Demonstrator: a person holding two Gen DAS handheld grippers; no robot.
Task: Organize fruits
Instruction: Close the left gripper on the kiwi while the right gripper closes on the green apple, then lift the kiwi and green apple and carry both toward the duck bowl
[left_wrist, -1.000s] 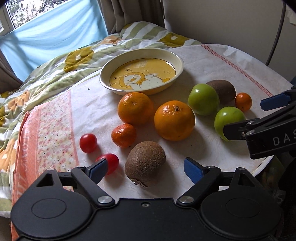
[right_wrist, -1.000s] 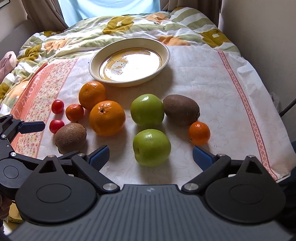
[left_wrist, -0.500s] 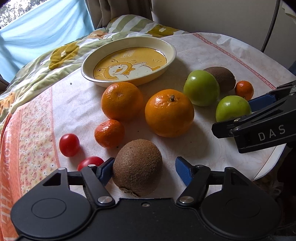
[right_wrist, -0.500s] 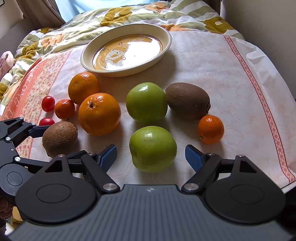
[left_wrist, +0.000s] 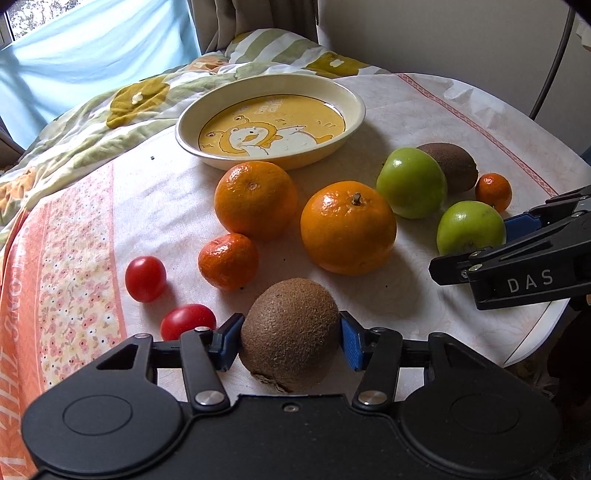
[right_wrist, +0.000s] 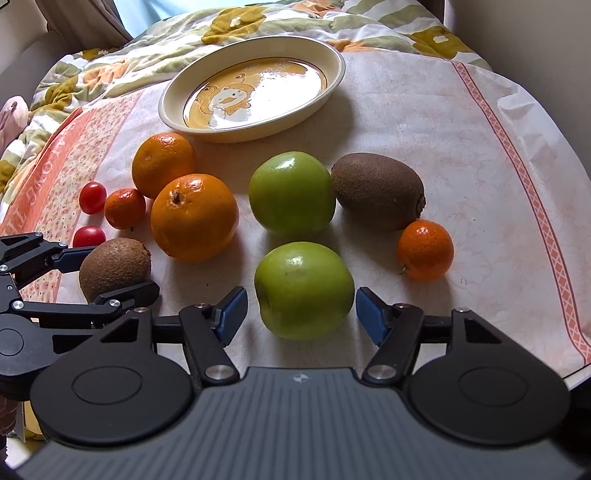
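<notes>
1. Your left gripper (left_wrist: 290, 338) pitches steeply down at the bottom centre of the left wrist view. Its jaws are closing, and the blue pads (left_wrist: 227, 341) already touch both sides of the near kiwi (left_wrist: 290, 334), which rests on the tablecloth (left_wrist: 424, 122).
2. In the right wrist view this same gripper (right_wrist: 110, 273) enters from the lower left edge, its fingers on either side of that kiwi (right_wrist: 112, 267).
3. Your right gripper (right_wrist: 299, 312) also tilts steeply down at the bottom centre of its own view. Its jaws are closing around the near green apple (right_wrist: 303, 290), with a small gap visible on each side, so nothing is gripped.
4. From the left wrist view, the right gripper (left_wrist: 517, 254) reaches in from the right edge, beside that apple (left_wrist: 469, 229).
5. The plate (right_wrist: 334, 64) sits in the upper centre, holding no fruit; the oranges (right_wrist: 194, 216), second apple (right_wrist: 291, 192), far kiwi (right_wrist: 378, 190) and tomatoes (right_wrist: 92, 197) lie between it and your grippers.
</notes>
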